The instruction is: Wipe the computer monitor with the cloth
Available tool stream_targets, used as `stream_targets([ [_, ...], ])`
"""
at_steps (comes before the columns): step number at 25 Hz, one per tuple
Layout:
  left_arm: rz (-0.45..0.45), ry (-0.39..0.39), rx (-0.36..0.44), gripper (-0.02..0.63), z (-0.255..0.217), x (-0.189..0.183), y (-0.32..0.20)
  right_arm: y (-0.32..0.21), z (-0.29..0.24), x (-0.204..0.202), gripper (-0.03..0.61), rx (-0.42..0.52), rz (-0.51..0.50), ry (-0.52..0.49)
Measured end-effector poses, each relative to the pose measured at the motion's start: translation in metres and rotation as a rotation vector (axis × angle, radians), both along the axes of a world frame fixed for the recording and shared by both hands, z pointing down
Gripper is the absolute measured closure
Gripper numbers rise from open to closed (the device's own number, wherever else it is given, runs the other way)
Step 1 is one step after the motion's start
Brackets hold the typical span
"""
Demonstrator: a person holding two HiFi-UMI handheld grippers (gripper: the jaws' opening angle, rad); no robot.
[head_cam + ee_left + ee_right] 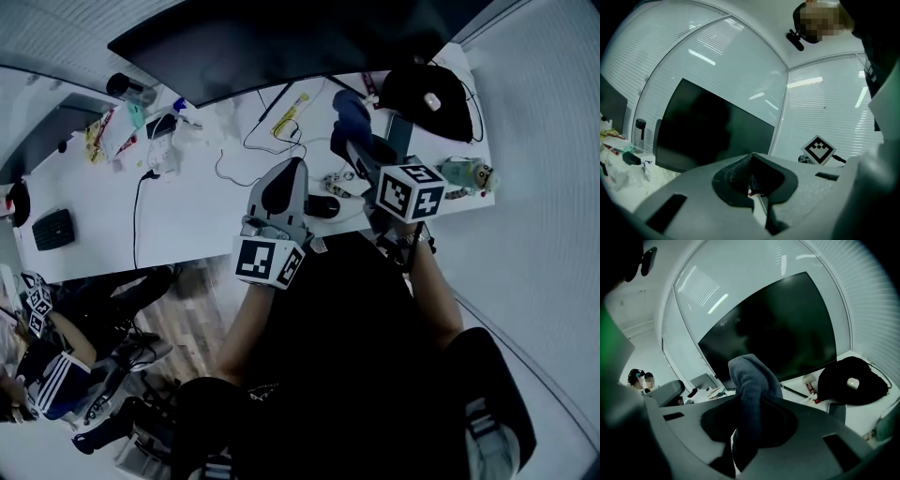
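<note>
Right gripper (749, 430) clamps the blue cloth (752, 380) at centre frame, with the dark monitor (778, 329) above it; left gripper (757, 187), lower centre, has its jaws pressed together

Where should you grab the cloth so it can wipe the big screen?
Pinch the cloth by its bunched lower end, coming from the side away from the monitor, as the right gripper does now. Its folded, rounded top sticks out past the jaws, so probably only soft cloth would touch the glass.
</note>
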State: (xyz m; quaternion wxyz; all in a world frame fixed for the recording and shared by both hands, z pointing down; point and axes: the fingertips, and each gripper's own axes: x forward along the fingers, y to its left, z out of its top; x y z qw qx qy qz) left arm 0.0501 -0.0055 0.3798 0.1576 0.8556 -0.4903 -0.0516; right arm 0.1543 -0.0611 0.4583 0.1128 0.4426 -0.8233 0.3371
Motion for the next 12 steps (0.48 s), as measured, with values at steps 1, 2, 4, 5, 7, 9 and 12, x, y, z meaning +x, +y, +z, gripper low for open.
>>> stream_targets([
  [1, 0.002, 0.01, -0.004, 0.607, -0.001, 0.006, 0.003, 0.005, -0.005, 0.008, 0.495, 0.007, -0.001, -0.002],
  [2, 0.005, 0.016, -0.008, 0.607, -0.003, 0.011, 0.006, 0.01, -0.01, 0.015, 0.495, 0.014, -0.004, -0.003],
  [4, 0.009, 0.01, -0.008, 0.607, -0.005, 0.022, 0.013, 0.02, -0.019, 0.027, 0.495, 0.032, -0.008, -0.01],
  [5, 0.008, 0.003, -0.005, 0.607, -0.006, 0.026, 0.016, 0.024, -0.024, 0.032, 0.495, 0.042, -0.01, -0.017],
  [7, 0.001, -0.012, 0.001, 0.607, -0.009, 0.031, 0.023, 0.032, -0.037, 0.04, 0.497, 0.066, -0.018, -0.039],
  [9, -0.014, -0.024, 0.007, 0.607, -0.011, 0.031, 0.029, 0.04, -0.05, 0.046, 0.497, 0.094, -0.031, -0.05],
  [12, -0.058, -0.029, 0.012, 0.607, -0.018, 0.025, 0.036, 0.05, -0.068, 0.053, 0.497, 0.137, -0.061, -0.045],
])
